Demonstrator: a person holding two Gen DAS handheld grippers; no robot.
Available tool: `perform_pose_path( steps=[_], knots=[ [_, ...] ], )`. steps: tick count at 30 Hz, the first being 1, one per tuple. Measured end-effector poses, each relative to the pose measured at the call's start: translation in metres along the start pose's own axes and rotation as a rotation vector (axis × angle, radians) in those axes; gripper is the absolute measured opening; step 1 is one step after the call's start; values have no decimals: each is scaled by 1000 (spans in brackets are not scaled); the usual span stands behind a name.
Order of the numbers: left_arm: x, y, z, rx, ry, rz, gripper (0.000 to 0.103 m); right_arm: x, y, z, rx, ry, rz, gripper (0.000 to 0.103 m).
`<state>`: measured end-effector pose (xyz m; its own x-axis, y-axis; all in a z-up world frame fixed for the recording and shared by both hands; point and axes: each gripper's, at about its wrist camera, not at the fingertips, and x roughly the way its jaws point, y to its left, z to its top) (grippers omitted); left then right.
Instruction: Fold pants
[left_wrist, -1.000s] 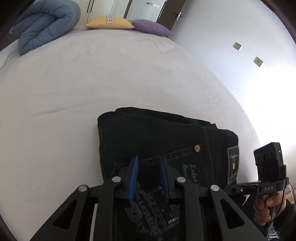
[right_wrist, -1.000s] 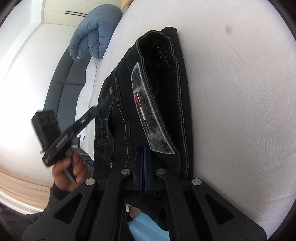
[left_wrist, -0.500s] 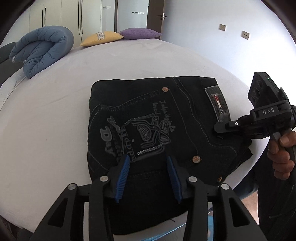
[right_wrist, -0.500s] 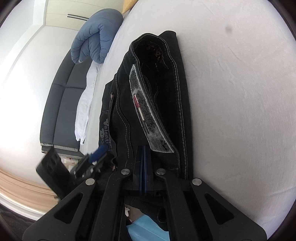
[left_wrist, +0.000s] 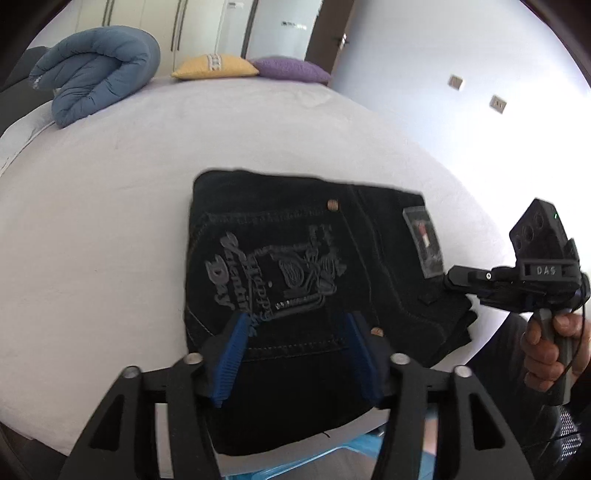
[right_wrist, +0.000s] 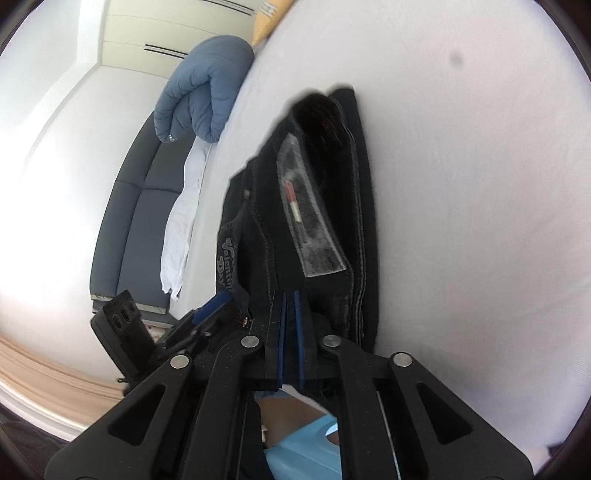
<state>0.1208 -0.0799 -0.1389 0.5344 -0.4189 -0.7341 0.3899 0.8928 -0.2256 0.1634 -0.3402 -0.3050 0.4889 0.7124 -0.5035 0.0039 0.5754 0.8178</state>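
Observation:
Black jeans (left_wrist: 295, 266) lie folded into a compact block near the front edge of the white bed (left_wrist: 110, 192), back pocket with grey embroidery facing up. My left gripper (left_wrist: 295, 354) is open and empty, hovering over the near part of the pants. My right gripper (right_wrist: 290, 314) is shut on the waistband edge of the pants (right_wrist: 325, 206), beside the grey leather patch (right_wrist: 310, 236). In the left wrist view the right gripper (left_wrist: 454, 275) sits at the pants' right edge. In the right wrist view the left gripper (right_wrist: 218, 301) shows at lower left.
A rolled blue duvet (left_wrist: 96, 70) lies at the far left of the bed, with a yellow pillow (left_wrist: 214, 66) and a purple pillow (left_wrist: 291, 70) at the far end. A grey sofa (right_wrist: 129, 221) stands beside the bed. Something light blue (right_wrist: 303, 454) is below the bed edge.
My left gripper let go of the pants, opened wider and drew back above them. My right gripper stayed shut on the waistband.

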Motion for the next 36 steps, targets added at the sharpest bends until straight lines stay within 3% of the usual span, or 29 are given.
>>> perform_pose_path(
  steps=[1, 2, 3, 4, 7, 9, 14, 17, 19, 20, 22, 24, 26, 29, 33, 36],
  knots=[
    [-13, 4, 5, -20, -45, 14, 98, -10, 3, 2, -10, -22, 7, 33],
    [-24, 11, 10, -43, -97, 28, 103, -20, 4, 5, -14, -49, -5, 53],
    [-27, 18, 14, -62, -106, 22, 103, -29, 3, 7, -10, -85, -39, 93],
    [-24, 26, 19, -84, -88, 12, 103, -34, 1, 9, -10, -116, -61, 99],
    [-1, 53, 34, -131, -2, 17, 103, -30, -9, 25, 17, -87, -99, 97],
    [20, 69, 38, -173, 86, -32, 102, -18, -15, 33, 40, -38, -117, 95],
    [55, 88, 39, -218, 208, -107, 97, 7, -15, 55, 34, 36, -116, 87],
    [70, 82, 38, -191, 255, -138, 97, 22, -16, 66, 34, 98, -131, 72],
    [84, 77, 38, -188, 305, -153, 96, 33, -17, 72, 34, 142, -150, 53],
    [86, 75, 38, -175, 307, -146, 95, 39, -18, 73, 32, 157, -156, 49],
    [92, 70, 39, -152, 305, -127, 82, 50, -17, 75, 20, 171, -176, 36],
    [95, 71, 42, -192, 306, -162, 55, 53, -14, 74, 12, 167, -190, 31],
    [95, 69, 45, -194, 312, -149, 48, 52, -8, 72, -24, 160, -215, 25],
    [89, 63, 46, -166, 293, -120, 26, 46, 17, 68, -147, 152, -291, 19],
    [72, 61, 52, -208, 248, -124, 20, 35, 54, 71, -259, 121, -304, 16],
    [50, 56, 74, -172, 187, -119, 19, 26, 80, 83, -321, 91, -284, 16]
  ],
)
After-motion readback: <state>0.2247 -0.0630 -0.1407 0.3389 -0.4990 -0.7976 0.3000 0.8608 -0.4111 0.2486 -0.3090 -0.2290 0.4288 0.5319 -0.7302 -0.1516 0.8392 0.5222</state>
